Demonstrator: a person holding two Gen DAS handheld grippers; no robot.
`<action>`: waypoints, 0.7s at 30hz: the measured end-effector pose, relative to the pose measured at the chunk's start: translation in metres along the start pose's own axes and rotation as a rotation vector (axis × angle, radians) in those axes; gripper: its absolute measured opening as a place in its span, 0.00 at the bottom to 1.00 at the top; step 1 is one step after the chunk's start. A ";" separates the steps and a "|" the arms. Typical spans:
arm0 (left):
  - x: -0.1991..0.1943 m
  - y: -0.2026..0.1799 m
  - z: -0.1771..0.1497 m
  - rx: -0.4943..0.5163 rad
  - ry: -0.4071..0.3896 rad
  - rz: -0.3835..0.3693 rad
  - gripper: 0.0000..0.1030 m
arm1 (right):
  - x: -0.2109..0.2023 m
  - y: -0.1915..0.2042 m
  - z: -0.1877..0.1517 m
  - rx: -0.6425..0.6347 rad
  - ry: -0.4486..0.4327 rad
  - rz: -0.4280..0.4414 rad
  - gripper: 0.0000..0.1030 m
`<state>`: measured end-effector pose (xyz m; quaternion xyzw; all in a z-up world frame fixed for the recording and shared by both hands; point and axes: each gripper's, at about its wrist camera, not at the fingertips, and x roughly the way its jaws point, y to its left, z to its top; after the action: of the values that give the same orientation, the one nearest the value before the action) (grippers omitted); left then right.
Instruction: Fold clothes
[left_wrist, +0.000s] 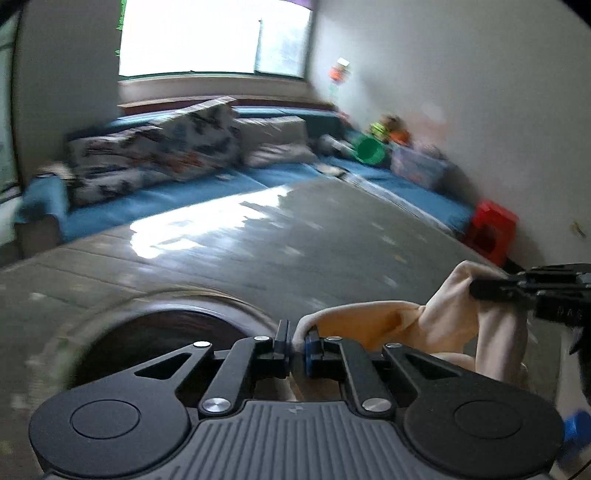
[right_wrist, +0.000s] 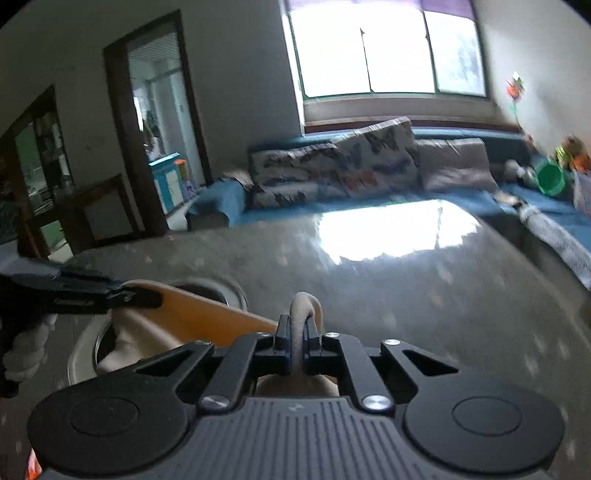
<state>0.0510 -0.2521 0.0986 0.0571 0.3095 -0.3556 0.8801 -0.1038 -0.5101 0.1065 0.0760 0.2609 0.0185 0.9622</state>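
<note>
Cream and orange cloth, a garment, hangs stretched between the two claws above the grey table. The left claw is pinched tight on one edge of it, a thin fold of fabric caught between the pads. The right claw is likewise clamped shut, with a rolled loop of the cream hem poking up between its fingers.

Each wrist view shows the other claw off to the side, with the cloth running across between them, so the garment's long axis lies side to side, from one grip to the other. The rest of it sags below that line, on the person's side of the claws and mostly hidden under them. A round dark recess in the table sits beneath the left end of the cloth.

Neither hand is nearer the work; both hold a corner, at what looks like much the same height. The step appears to be lifting and spreading the garment before laying it flat, so the fold itself looks not yet begun. The views are blurred, so which part of the garment each claw has I cannot tell.
</note>
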 end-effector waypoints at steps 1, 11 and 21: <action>-0.007 0.011 0.004 -0.019 -0.015 0.025 0.08 | 0.006 0.006 0.012 -0.010 -0.013 0.010 0.05; -0.124 0.106 0.046 -0.152 -0.266 0.296 0.08 | 0.017 0.061 0.116 -0.047 -0.290 0.125 0.05; -0.180 0.092 -0.025 -0.069 -0.140 0.305 0.08 | 0.008 0.059 0.078 -0.107 -0.163 0.160 0.05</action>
<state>-0.0008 -0.0699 0.1730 0.0481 0.2470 -0.2100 0.9448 -0.0573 -0.4619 0.1778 0.0466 0.1735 0.1029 0.9783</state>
